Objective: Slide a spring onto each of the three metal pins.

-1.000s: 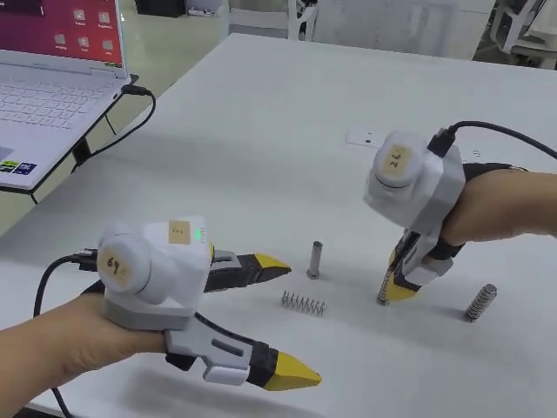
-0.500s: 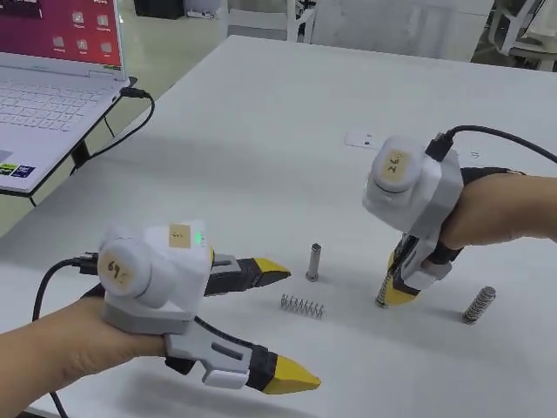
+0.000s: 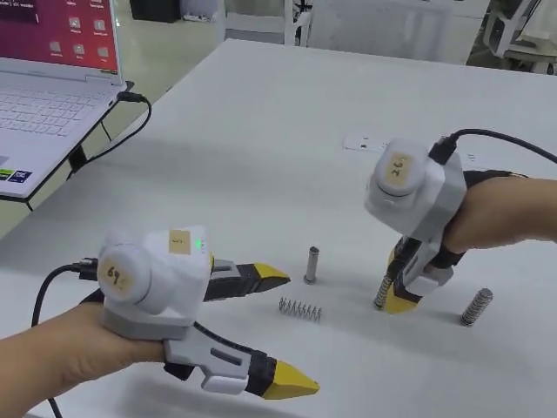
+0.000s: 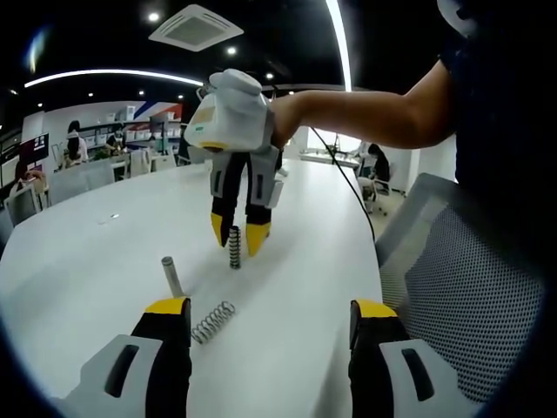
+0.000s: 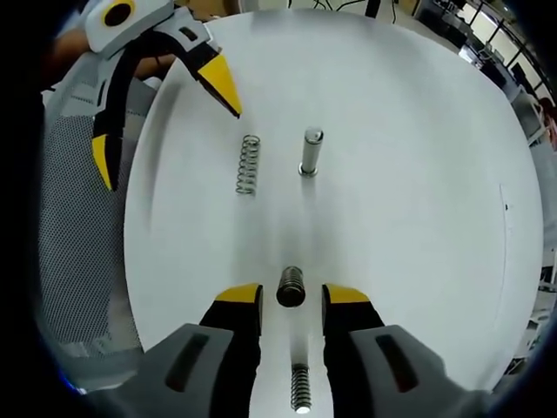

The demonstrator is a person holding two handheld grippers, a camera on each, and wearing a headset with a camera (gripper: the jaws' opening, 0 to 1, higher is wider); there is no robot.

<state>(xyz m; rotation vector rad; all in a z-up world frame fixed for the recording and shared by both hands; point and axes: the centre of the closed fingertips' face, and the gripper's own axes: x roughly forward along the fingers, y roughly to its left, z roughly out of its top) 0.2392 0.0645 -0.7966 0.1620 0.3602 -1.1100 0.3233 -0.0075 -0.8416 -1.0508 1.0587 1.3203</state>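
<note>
Jaws of the left gripper (image 3: 285, 329) spread wide, released, gripping nothing, both tips low over the matte white tabletop (image 3: 261, 131). Just past the upper tip, lying flat, a loose steel coil spring (image 3: 300, 308). A little beyond it, standing upright, a bare smooth grey metal pin (image 3: 312, 264), a short cylinder.

Jaws of the right gripper (image 3: 396, 299) pointed down and only narrowly parted, straddling an upright spring-sleeved pin (image 3: 383, 292). From the right gripper view, a thin gap on either side of the coil: flanking it, not clenched on it. Further right and apart from the rest, a second spring-sleeved pin (image 3: 476, 306), leaning slightly.

Against a second ago, hardly any change: same wide spread on the left, same narrow straddle on the right, pins and springs where they were. Only a small drift of the whole head view, from the camera itself.

White moulded plastic housings, black jaws ending in yellow wedge tips, a black cable trailing from each gripper. Off to the far left, a silver laptop (image 3: 43, 113) with a magenta screen.
</note>
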